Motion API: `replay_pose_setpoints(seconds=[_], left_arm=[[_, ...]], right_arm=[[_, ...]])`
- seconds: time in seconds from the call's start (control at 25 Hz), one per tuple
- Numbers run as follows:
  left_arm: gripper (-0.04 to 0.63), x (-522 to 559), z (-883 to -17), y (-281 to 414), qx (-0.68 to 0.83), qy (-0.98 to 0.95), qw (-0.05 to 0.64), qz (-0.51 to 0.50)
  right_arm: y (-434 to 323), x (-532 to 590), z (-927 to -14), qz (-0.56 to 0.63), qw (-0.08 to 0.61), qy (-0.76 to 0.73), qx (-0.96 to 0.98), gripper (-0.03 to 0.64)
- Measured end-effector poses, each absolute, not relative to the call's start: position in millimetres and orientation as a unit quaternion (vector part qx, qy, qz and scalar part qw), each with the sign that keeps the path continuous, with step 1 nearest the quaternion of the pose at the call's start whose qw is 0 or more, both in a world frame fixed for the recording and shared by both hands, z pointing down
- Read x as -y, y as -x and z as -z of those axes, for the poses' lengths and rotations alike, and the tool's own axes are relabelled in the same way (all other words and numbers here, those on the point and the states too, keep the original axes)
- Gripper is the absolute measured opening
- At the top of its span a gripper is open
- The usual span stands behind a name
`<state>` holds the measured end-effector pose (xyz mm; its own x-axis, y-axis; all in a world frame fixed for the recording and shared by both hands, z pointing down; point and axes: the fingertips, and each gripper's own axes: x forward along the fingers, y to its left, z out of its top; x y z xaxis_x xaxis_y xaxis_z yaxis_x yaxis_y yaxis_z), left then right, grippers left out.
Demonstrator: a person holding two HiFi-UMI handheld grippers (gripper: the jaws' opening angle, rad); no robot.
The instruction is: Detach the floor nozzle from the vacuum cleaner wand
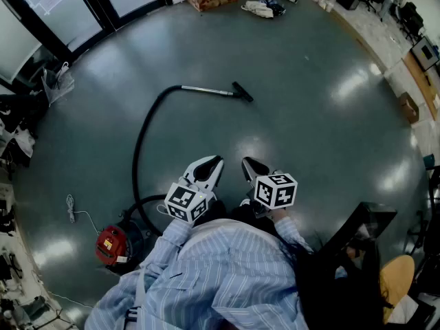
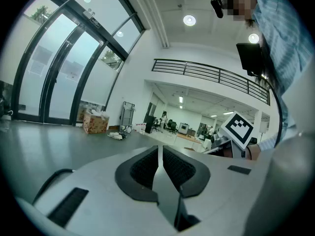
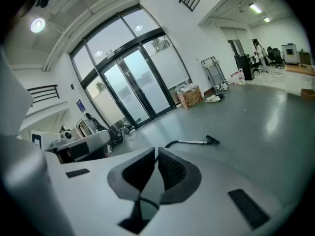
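Status: not started. The left gripper (image 1: 212, 165) and right gripper (image 1: 249, 165) are held side by side close to the person's chest, tips forward; both pairs of jaws are drawn together with nothing between them. The wand (image 1: 206, 90) lies flat on the floor (image 1: 309, 115), well ahead of both grippers; the nozzle (image 1: 243, 93) sits at its far end, ahead of the right gripper. At this range the joint is too small to read, but the nozzle appears still fitted. The hose (image 1: 141, 143) runs back to the canister (image 1: 110, 246), left of the left gripper. Remaining steps — approach, grip wand and nozzle, pull them apart.
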<state>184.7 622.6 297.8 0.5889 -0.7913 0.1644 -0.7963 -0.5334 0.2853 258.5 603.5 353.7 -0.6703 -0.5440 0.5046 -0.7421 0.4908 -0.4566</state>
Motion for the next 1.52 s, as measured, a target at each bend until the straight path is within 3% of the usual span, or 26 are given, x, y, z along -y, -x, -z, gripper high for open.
replay_pose_setpoints(seconds=[1.12,1.52], left_arm=[[0.032,-589.9,-306.6,-107.9,0.451,-0.874,0.180,0.020],[0.032,-574.5,-328.3,-71.7,0.452,-0.864,0.216,0.035]], right_arm=[[-191.5,-572.5,-364.6,-0.336,0.141,-0.382,0.849,0.029],[-179.2,-564.4,-379.1,-0.352,0.147,-0.410,0.829,0.028]])
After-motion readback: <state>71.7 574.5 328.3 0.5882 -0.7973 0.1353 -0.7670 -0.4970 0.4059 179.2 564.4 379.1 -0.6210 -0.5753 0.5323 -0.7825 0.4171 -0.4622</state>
